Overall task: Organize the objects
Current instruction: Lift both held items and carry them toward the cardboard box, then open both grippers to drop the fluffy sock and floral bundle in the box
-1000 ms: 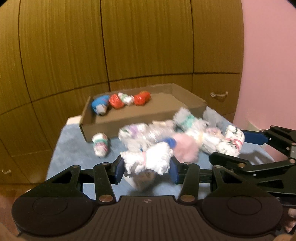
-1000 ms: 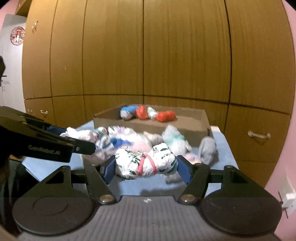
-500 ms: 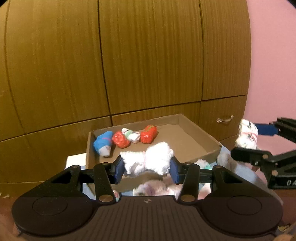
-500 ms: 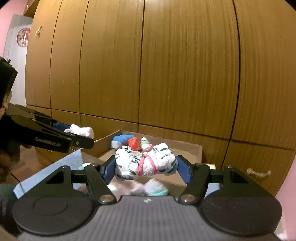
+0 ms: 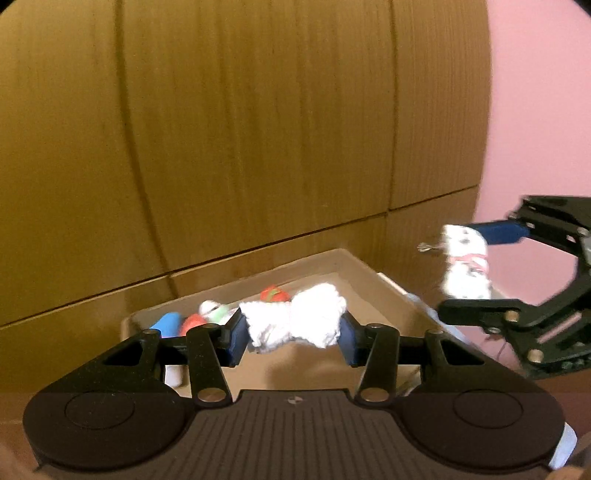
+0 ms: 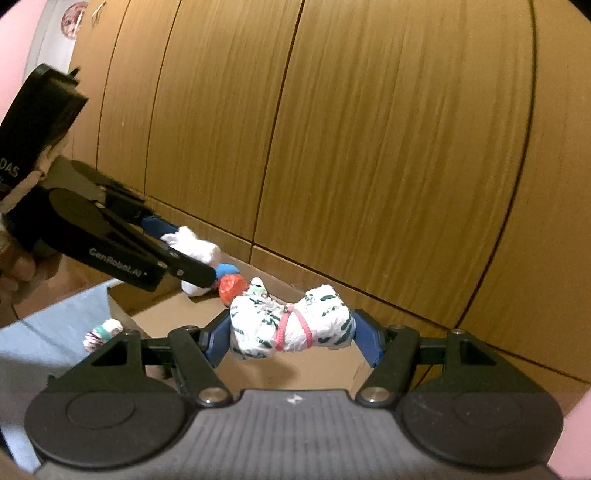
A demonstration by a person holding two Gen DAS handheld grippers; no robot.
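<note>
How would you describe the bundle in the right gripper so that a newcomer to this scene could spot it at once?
Start at the cardboard box below the wooden wall. Above its floor, the right gripper clamps a bundle by its two ends. Unlike the plain white bundle in the left gripper, it is white with green marks and tied round the middle with a pink band.

backdrop: wooden cupboard doors (image 5: 258, 147) with dark vertical seams, low drawer fronts beneath | wall: pink wall (image 5: 535, 110) right of the cupboards | handle: small metal drawer pull (image 5: 428, 246), blurred | far left: round wall emblem (image 6: 72, 20) on a pale door | surface: light blue cloth (image 6: 44, 332)
</note>
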